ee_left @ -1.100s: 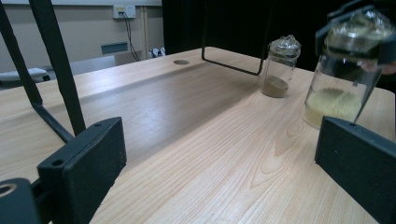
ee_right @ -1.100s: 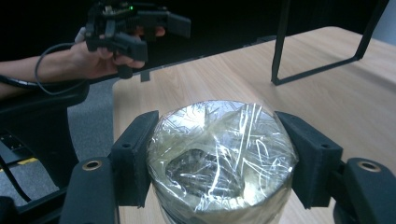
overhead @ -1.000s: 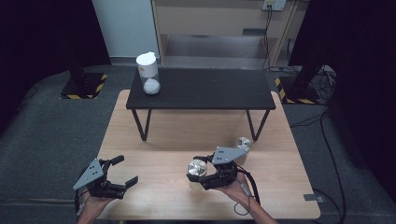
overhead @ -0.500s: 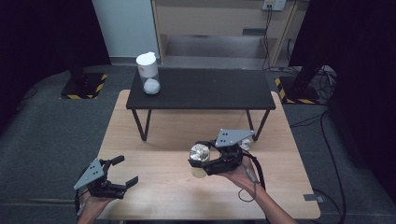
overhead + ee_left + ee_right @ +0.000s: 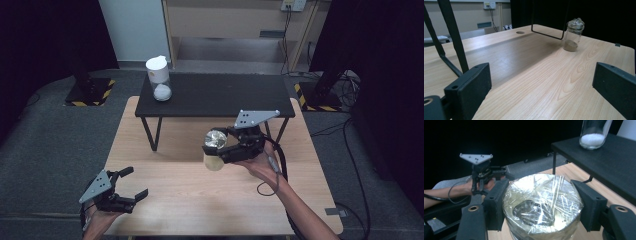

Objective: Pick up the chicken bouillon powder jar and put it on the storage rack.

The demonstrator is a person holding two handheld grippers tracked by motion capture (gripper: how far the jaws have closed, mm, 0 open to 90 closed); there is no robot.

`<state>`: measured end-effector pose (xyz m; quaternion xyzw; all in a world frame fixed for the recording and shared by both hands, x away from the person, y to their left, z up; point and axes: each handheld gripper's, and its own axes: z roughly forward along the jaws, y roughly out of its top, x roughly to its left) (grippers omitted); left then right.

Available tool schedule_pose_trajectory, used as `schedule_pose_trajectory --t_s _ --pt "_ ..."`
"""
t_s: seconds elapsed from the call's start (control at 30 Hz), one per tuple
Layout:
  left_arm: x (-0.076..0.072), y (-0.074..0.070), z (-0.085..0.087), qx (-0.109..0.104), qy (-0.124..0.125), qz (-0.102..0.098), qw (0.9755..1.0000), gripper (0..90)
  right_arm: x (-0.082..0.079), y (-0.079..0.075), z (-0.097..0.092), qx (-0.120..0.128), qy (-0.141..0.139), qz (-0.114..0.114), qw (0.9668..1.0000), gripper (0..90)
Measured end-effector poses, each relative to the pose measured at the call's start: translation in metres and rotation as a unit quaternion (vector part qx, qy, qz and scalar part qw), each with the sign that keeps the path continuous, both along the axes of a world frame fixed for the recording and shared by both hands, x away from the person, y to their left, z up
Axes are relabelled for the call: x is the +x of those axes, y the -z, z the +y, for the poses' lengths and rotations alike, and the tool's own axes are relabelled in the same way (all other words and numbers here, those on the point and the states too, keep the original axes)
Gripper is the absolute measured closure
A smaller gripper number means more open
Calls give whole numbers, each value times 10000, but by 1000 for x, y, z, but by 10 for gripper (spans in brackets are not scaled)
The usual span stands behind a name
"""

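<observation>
My right gripper [image 5: 223, 148] is shut on a glass jar [image 5: 216, 138] with a crinkled plastic-wrap cover and holds it in the air above the wooden table [image 5: 200, 200], in front of the low black table [image 5: 220, 92]. In the right gripper view the two jaws press on the sides of the jar [image 5: 541, 207], just below its cover. My left gripper [image 5: 134, 182] rests at the wooden table's near left corner, open with nothing in it. In the left gripper view its jaws stand wide apart over bare wood [image 5: 539, 82].
On the black table's left end stands a white-lidded jar [image 5: 160, 80] with white powder [image 5: 594, 132] in it. A second wrap-covered jar [image 5: 573, 35] with brownish contents stands on the wood by the black table's leg. Dark floor surrounds the table.
My right gripper has risen with the jar off the wooden table and drifted toward the black table. The left gripper has stayed where it was.
</observation>
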<state>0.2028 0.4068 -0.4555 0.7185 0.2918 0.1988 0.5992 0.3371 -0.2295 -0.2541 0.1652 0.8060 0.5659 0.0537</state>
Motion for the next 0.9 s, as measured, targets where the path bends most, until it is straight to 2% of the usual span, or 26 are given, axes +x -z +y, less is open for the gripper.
schedule_pose_trajectory --t_s 0.47,0.9 --pt "0 1 1 -32 4 5 10000 10 17 -35 18 -56 164 -29 9998 347" --pt "0 1 0 -34 -2 12 10000 10 31 -65 33 -89 583 -171 9981 347"
